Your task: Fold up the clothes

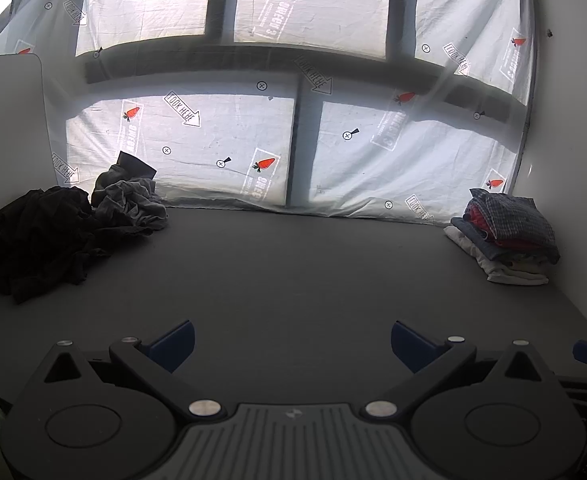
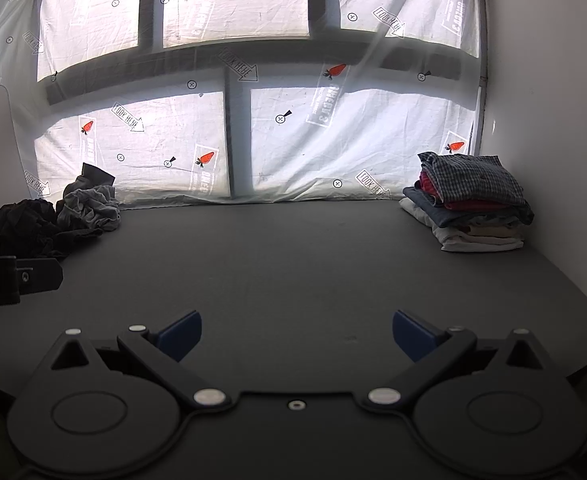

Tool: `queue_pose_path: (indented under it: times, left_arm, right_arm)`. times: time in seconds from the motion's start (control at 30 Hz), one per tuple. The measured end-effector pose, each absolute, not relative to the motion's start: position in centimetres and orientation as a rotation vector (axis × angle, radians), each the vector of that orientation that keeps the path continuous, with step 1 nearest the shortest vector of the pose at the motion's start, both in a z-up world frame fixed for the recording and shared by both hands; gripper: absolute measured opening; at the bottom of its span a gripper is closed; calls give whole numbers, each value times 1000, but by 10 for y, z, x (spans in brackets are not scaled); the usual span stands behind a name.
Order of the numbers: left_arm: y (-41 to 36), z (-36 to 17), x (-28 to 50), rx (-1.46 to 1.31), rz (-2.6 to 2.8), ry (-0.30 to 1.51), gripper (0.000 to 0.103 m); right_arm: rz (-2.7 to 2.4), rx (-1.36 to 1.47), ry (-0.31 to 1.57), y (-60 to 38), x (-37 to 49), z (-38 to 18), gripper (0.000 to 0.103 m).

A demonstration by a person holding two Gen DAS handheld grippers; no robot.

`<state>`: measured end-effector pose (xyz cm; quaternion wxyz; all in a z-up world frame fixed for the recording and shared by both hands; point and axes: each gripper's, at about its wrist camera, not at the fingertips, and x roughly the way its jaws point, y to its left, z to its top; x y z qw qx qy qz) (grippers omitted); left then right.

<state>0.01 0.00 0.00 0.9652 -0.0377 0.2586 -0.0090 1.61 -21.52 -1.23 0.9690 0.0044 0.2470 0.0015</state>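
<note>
Dark grey worktop (image 1: pixel 293 272) runs back to a window covered by a white printed sheet (image 1: pixel 221 140); a white wall (image 2: pixel 553 120) closes the right side.

Left tongs (image 1: pixel 292 345): jaws spread wide, nothing between them, bare worktop ahead. Right tongs (image 2: pixel 297 334): likewise wide open and empty.

Unfolded clothes lie at the far left corner, well apart from both tongs: a black heap (image 1: pixel 37 240) with a crumpled grey garment (image 1: pixel 129 208) touching its right side. A stack of folded clothes (image 2: pixel 469 204) sits at the far right against the wall, checked shirt (image 2: pixel 473 178) on top, red, blue and white layers beneath.

Black heap is cut off at the left edge in the right wrist view, and part is hidden behind the left tongs' body there. Folds within it are too dark to separate; number of garments cannot be told.

Middle of the worktop between the two piles is open. Its right edge curves off near the right tongs.
</note>
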Motion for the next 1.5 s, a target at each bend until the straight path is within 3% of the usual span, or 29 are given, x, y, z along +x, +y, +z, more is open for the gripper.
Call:
queue_pose_path:
  times: [1.5]
  left_arm:
    - [1, -1, 2, -84, -20, 526, 103]
  right_arm:
    - [3, 6, 497, -214, 16, -14, 103]
